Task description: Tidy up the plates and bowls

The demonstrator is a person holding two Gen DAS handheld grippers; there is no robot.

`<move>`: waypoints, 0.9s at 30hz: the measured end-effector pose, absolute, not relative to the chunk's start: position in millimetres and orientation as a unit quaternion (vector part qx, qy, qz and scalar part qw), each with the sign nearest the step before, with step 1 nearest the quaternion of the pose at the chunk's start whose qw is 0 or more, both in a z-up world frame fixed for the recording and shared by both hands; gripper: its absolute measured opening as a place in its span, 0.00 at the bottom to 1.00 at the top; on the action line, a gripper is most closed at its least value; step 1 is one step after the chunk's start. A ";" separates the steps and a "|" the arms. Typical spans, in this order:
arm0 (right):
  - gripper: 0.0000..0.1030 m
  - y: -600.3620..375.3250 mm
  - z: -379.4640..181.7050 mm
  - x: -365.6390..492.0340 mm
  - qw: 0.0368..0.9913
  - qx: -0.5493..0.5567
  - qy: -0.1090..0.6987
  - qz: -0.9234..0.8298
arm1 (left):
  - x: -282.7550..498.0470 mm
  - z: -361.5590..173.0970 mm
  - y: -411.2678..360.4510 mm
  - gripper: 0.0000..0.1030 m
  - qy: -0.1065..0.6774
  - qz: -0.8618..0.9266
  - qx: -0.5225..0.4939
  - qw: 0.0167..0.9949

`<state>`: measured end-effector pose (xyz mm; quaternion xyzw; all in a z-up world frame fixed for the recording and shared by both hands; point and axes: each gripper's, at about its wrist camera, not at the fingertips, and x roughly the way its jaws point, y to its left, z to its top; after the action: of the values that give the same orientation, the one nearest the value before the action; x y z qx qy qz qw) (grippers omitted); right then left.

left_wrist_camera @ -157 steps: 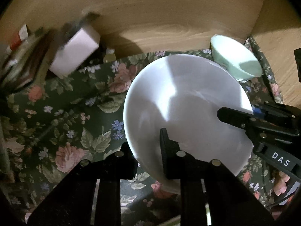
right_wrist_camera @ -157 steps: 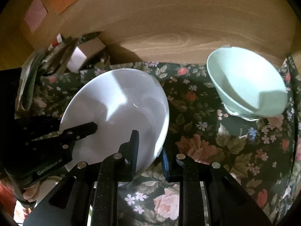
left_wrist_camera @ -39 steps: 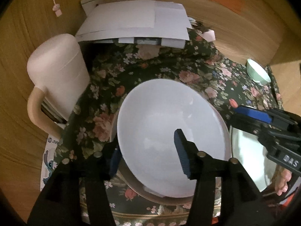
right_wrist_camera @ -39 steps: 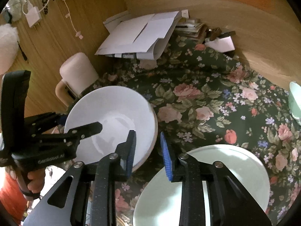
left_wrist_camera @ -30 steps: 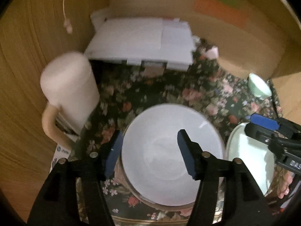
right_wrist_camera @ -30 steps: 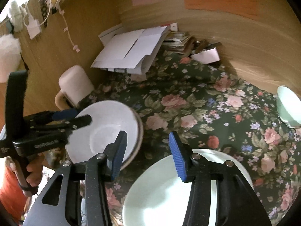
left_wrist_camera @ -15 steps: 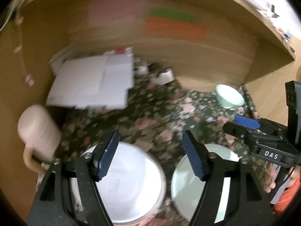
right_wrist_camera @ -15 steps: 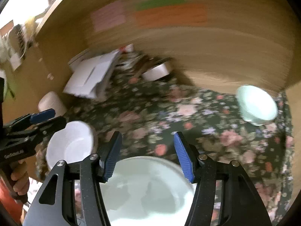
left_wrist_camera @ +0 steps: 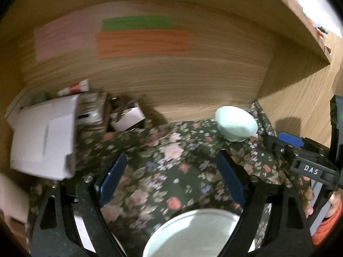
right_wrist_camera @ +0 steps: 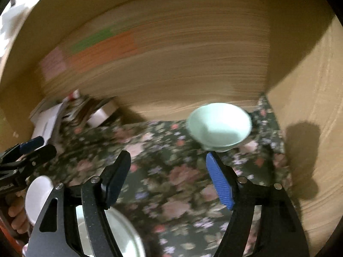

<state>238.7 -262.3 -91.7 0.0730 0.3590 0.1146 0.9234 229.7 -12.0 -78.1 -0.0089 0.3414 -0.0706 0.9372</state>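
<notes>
A mint green bowl (left_wrist_camera: 235,126) stands on the floral cloth (left_wrist_camera: 171,165) at the far right corner; it also shows in the right wrist view (right_wrist_camera: 218,126). A pale green plate (left_wrist_camera: 193,233) lies at the near edge, also low in the right wrist view (right_wrist_camera: 120,235). A white bowl (right_wrist_camera: 38,197) sits at the near left. My left gripper (left_wrist_camera: 171,177) is open and empty above the cloth. My right gripper (right_wrist_camera: 169,177) is open and empty, short of the mint bowl. Both views are motion-blurred.
White papers and boxes (left_wrist_camera: 45,137) pile up at the back left with a small white box (left_wrist_camera: 126,117). Wooden walls (left_wrist_camera: 171,98) close off the back and the right side (right_wrist_camera: 304,128). Coloured notes (left_wrist_camera: 141,40) hang on the back wall.
Both grippers have let go of the white bowl at the near left, opened wide, lifted away and swung right toward the mint bowl.
</notes>
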 end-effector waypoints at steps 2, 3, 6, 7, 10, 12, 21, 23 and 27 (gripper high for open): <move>0.69 -272.6 -95.7 248.7 0.924 0.074 0.362 0.099 | 242.0 -78.3 -21.8 0.86 0.339 -0.086 -0.004 0.937; 0.70 -276.8 -98.3 254.4 0.924 0.073 0.364 0.090 | 247.2 -79.1 -26.3 0.87 0.338 -0.091 -0.001 0.937; 0.70 -288.7 -108.5 273.2 0.923 0.069 0.373 0.067 | 266.2 -85.5 -38.2 0.92 0.346 -0.103 -0.001 0.933; 0.70 -292.7 -113.8 280.6 0.921 0.071 0.378 0.060 | 274.4 -89.4 -42.8 0.92 0.353 -0.105 -0.002 0.930; 0.70 -302.6 -130.3 300.9 0.912 0.080 0.399 0.049 | 294.1 -99.0 -53.5 0.92 0.372 -0.107 0.001 0.922; 0.70 -308.0 -140.6 313.2 0.908 0.081 0.410 0.038 | 307.3 -107.6 -59.7 0.92 0.382 -0.103 0.005 0.919; 0.70 -322.3 -183.9 355.0 0.887 0.085 0.454 0.011 | 346.7 -141.3 -81.4 0.92 0.414 -0.098 0.034 0.904; 0.69 -323.6 -190.7 360.9 0.883 0.086 0.461 0.008 | 350.9 -147.2 -85.4 0.92 0.418 -0.099 0.034 0.902; 0.57 -330.2 -199.9 366.8 0.873 0.111 0.475 0.023 | 356.4 -157.0 -89.6 0.92 0.425 -0.102 0.031 0.899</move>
<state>366.8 -330.2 -199.9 0.1108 0.4745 0.0226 0.8730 356.4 -89.6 -157.0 0.0315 0.4249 -0.1018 0.8990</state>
